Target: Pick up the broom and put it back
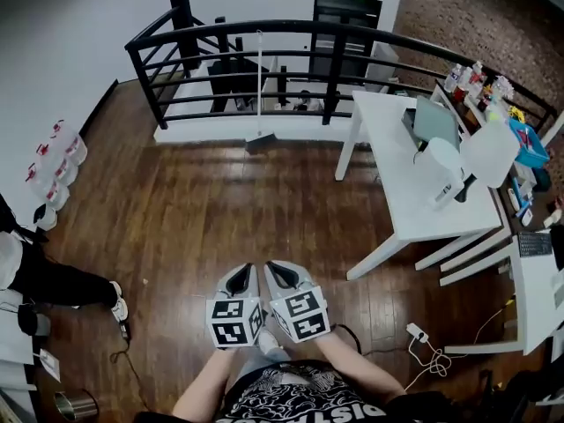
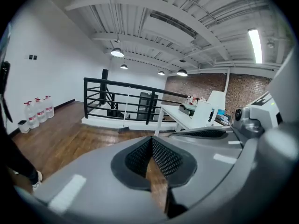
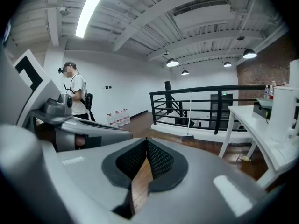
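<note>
The broom (image 1: pixel 259 91) has a thin white handle and a dark head. It stands upright against the black railing (image 1: pixel 291 29) across the room, with its head on the wooden floor. It also appears far off as the broom (image 2: pixel 125 115) and the broom (image 3: pixel 189 116) in the two gripper views. My left gripper (image 1: pixel 246 270) and right gripper (image 1: pixel 273 267) are held side by side close to my body, far from the broom. The left gripper (image 2: pixel 151 139) is shut with nothing in it. The right gripper (image 3: pixel 146 140) is also shut and empty.
A white table (image 1: pixel 414 205) loaded with items stands to the right, with a power strip and cables (image 1: pixel 416 332) on the floor beside it. Water bottles (image 1: pixel 57 161) line the left wall. A person (image 1: pixel 53 280) stands at the left, near a metal bin (image 1: pixel 75 404).
</note>
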Action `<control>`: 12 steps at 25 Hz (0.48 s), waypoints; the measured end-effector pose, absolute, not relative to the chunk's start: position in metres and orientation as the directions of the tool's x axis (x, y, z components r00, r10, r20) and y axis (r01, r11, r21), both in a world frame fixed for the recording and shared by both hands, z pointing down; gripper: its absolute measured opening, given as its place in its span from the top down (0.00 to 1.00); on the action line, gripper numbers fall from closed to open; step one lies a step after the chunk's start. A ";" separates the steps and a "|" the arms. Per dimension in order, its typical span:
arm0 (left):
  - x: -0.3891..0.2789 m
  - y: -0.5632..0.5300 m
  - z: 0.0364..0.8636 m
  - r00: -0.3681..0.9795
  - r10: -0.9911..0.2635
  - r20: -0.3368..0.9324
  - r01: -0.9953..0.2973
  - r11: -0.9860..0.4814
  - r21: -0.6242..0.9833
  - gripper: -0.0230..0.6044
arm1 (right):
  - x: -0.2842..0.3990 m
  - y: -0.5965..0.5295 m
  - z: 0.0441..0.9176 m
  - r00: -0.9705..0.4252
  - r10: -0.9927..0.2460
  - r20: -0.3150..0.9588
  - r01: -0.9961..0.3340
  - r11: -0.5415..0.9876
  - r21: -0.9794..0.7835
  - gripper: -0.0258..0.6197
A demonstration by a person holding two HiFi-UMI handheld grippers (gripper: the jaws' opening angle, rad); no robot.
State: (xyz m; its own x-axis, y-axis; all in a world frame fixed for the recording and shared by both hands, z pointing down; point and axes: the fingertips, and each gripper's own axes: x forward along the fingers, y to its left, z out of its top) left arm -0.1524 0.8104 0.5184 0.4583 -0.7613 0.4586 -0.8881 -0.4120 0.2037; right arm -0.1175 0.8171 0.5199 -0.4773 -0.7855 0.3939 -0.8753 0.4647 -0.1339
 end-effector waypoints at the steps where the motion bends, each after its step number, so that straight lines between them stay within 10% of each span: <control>1: -0.159 0.800 0.519 0.463 -0.759 0.458 -0.886 -0.414 0.209 0.96 | -0.124 0.807 0.521 -0.472 -0.787 0.398 -0.878 0.461 -0.130 0.96; 12: -0.193 0.718 0.521 0.489 -0.748 0.449 -0.872 -0.432 0.229 0.96 | -0.151 0.724 0.522 -0.429 -0.811 0.398 -0.901 0.416 -0.125 0.96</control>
